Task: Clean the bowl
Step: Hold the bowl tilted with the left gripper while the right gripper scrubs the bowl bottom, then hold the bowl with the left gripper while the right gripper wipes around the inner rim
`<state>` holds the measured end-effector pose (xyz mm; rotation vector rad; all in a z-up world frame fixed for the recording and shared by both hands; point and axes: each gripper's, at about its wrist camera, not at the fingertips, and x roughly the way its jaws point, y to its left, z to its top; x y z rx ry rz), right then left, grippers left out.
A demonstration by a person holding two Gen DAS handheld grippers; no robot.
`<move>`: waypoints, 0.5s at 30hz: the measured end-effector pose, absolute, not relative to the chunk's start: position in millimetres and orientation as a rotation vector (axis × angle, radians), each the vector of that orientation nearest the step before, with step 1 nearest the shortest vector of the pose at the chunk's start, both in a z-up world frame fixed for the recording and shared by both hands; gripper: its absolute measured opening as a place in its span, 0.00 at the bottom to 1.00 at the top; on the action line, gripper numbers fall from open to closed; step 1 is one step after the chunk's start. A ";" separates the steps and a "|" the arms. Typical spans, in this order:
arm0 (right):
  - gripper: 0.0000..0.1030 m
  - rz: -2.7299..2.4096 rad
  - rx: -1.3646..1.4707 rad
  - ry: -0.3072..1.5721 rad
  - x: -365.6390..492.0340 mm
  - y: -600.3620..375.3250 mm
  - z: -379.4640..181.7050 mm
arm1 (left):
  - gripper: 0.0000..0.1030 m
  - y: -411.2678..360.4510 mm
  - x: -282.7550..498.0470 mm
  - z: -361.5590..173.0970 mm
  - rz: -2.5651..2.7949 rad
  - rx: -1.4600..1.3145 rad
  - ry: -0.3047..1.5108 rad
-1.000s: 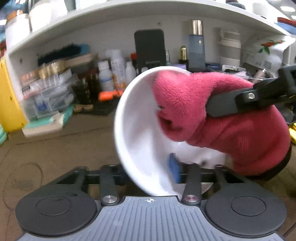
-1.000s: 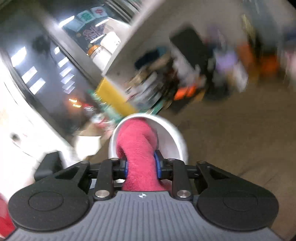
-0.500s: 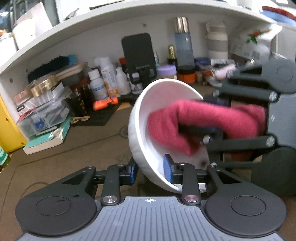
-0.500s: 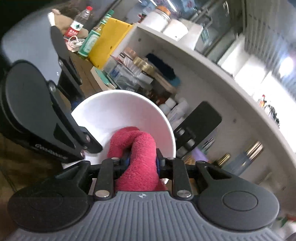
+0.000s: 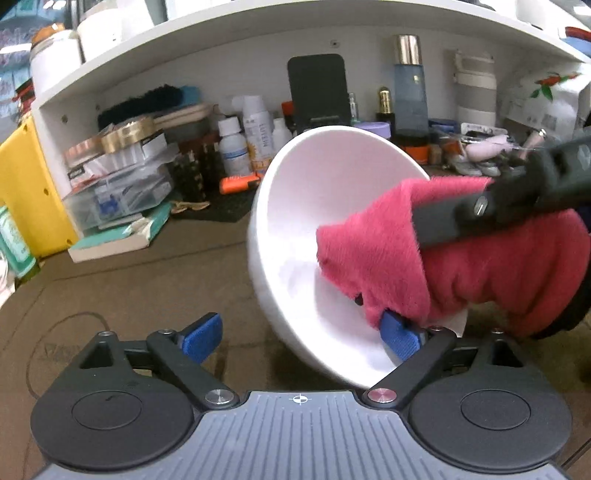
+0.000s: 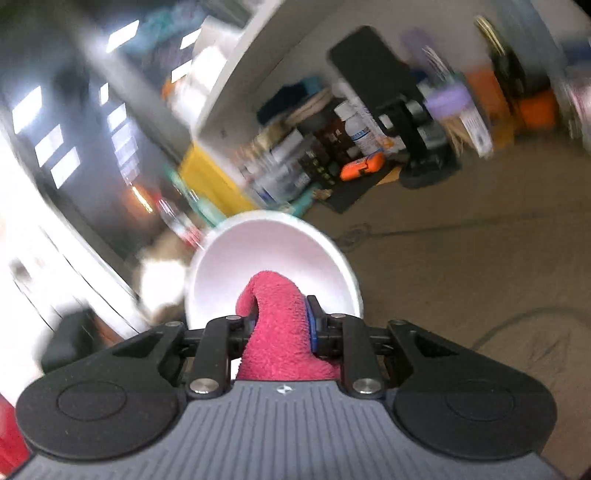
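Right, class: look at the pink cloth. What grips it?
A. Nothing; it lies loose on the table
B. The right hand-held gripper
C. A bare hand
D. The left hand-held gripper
B: the right hand-held gripper pinches the pink cloth between its fingers, pushing it into the white bowl.

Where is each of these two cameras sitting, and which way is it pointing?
Left wrist: rides the left tool, looks over its opening, spread fingers at the tilted white bowl and cluttered shelf.
Right wrist: rides the right tool, shut on a pink cloth, facing into the bowl.
Shared: bowl, cloth, shelf clutter.
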<state>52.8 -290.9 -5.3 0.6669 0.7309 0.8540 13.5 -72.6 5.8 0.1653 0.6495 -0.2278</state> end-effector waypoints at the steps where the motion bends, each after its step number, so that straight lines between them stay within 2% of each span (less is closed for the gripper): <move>1: 0.22 0.849 0.675 0.731 52.8 -291.4 -6.4 | 0.52 -72.3 15.6 6.6 -0.257 0.142 0.653; 2: 0.22 0.845 0.676 0.728 51.7 -290.8 -5.8 | 0.44 -72.9 16.2 7.1 -0.265 0.136 0.654; 5: 0.22 0.838 0.658 0.694 47.8 -289.5 1.9 | 0.37 -80.9 17.3 12.8 -0.269 0.213 0.628; 9: 0.21 0.793 0.426 0.538 29.9 -277.9 31.6 | 0.31 -77.5 16.5 22.2 -0.301 0.279 0.664; 15: 0.21 0.601 -0.287 0.250 -13.2 -211.5 50.2 | 0.30 -73.0 18.1 28.0 -0.321 0.373 0.705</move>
